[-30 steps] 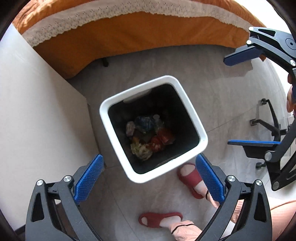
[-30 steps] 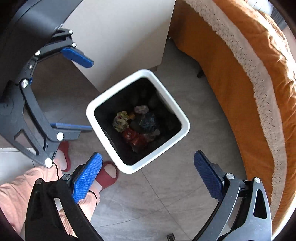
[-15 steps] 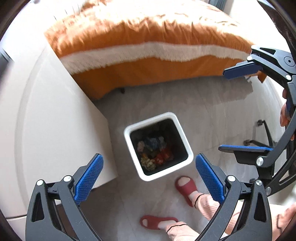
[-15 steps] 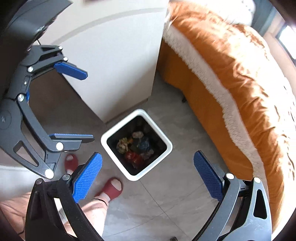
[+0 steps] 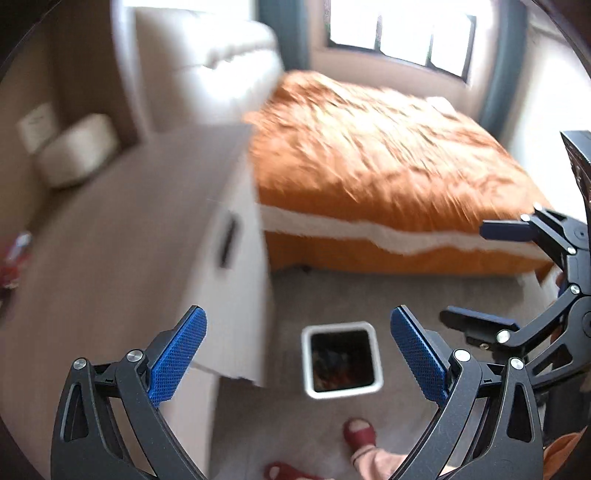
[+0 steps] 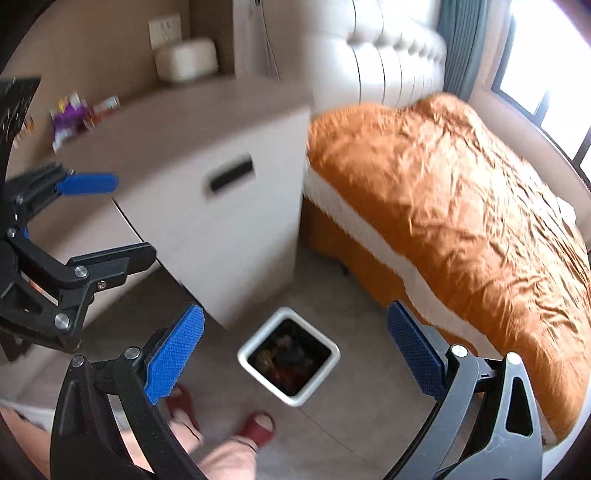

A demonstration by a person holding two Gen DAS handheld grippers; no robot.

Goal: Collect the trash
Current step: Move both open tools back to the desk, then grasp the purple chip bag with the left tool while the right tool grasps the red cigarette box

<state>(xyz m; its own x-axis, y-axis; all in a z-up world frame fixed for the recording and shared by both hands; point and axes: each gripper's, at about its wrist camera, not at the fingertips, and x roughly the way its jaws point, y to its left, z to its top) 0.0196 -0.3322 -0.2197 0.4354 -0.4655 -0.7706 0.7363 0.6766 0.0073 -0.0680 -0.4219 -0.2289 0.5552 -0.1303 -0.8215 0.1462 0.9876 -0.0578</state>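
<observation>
Both grippers have gone up high, so the square white bin (image 5: 341,360) full of trash is looking small, sitting on the floor beside the white cabinet (image 6: 236,221). Left gripper (image 5: 297,352) and right gripper (image 6: 295,349) are staying spread wide, holding nothing.

Home bedroom: orange-covered bed (image 6: 461,206), tufted headboard (image 6: 388,55), bedside cabinet (image 6: 207,177), window (image 5: 399,33).
</observation>
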